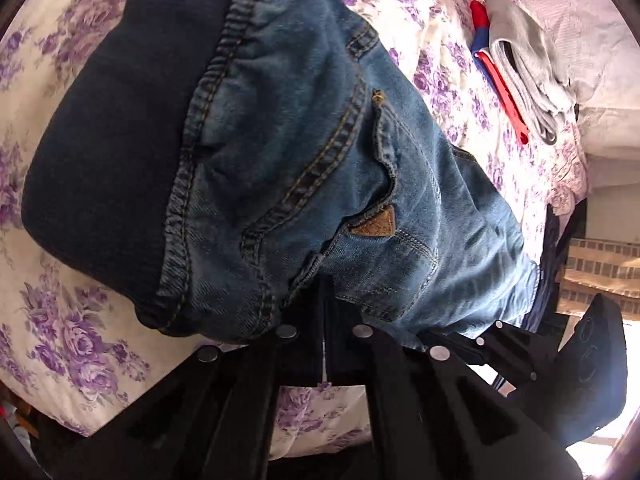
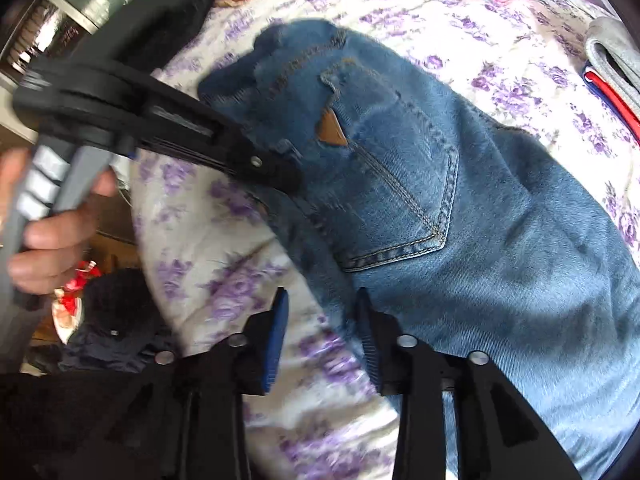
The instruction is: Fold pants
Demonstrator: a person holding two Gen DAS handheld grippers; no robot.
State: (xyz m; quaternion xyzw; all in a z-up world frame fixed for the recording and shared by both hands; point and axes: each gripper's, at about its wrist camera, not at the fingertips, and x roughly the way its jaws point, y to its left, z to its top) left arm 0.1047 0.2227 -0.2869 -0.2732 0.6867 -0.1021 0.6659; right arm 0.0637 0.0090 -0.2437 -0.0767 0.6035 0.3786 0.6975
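Jeans pinched at the seat edge, other claw free beside them

A slip is judged likely if the thin denim fold is pulled hard, dragging the jeans (image 2: pixel 420 184) askew on the floral bedspread (image 2: pixel 208 264), where they are spread. The left gripper (image 1: pixel 324 304) is seen clamped tight on the denim edge below the waistband; the right gripper (image 2: pixel 322 336) is held partly open, nothing gripped, one finger just beside the leg's edge.

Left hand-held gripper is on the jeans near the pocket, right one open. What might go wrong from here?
1. The left hand-held gripper is shut on a bunched edge of the jeans; it may catch only one layer and skew the fold.
2. The right hand-held gripper is open, so the rest may drag across the floral bedsheet.
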